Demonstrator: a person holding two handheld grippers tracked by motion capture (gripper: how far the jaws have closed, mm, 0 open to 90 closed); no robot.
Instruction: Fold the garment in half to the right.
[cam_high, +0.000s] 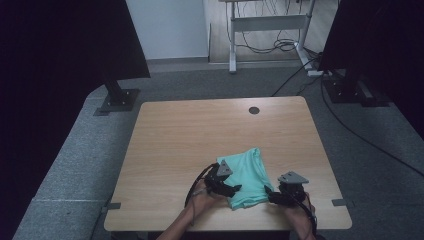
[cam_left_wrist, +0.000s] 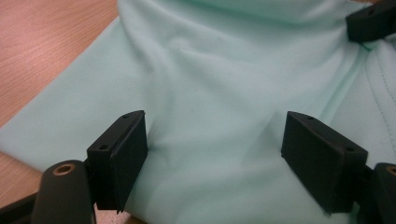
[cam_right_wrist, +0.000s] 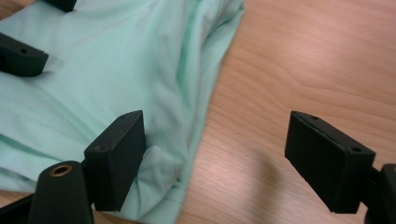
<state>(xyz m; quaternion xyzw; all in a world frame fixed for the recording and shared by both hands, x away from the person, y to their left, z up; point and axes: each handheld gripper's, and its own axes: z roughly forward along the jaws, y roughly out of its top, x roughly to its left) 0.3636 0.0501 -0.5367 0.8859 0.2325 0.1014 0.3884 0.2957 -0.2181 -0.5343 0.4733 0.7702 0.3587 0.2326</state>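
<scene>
Evidently the work in hand is folding a mint-green garment (cam_high: 246, 177), probably a T-shirt judging by the stitched hem in the right gripper view, though its exact kind is hard to tell. It lies bunched and partly folded on the wooden counter (cam_high: 190, 135), near the edge closest to the person and a little right of centre.

The left gripper (cam_high: 231, 189) rests at the garment's left edge. In the left gripper view its jaws stand apart over the cloth (cam_left_wrist: 219, 107), with fabric lying between them but no pad pressing on it, so it holds nothing. The right gripper (cam_high: 273, 195) sits at the garment's right near corner. Its jaws are also spread wide: in the right gripper view one jaw lies against the folded edge of the cloth (cam_right_wrist: 116, 70) and the other hangs over bare wood, so nothing is gripped.

My reading is that this is a pause between folds, with both grippers free and choosing fresh holds. The next move likely calls for each gripper to settle on an edge or corner, close on one or two layers rather than the whole bundle, and then lift and carry the cloth across. Taking too thick a bunch would drag the fold out of line.
</scene>
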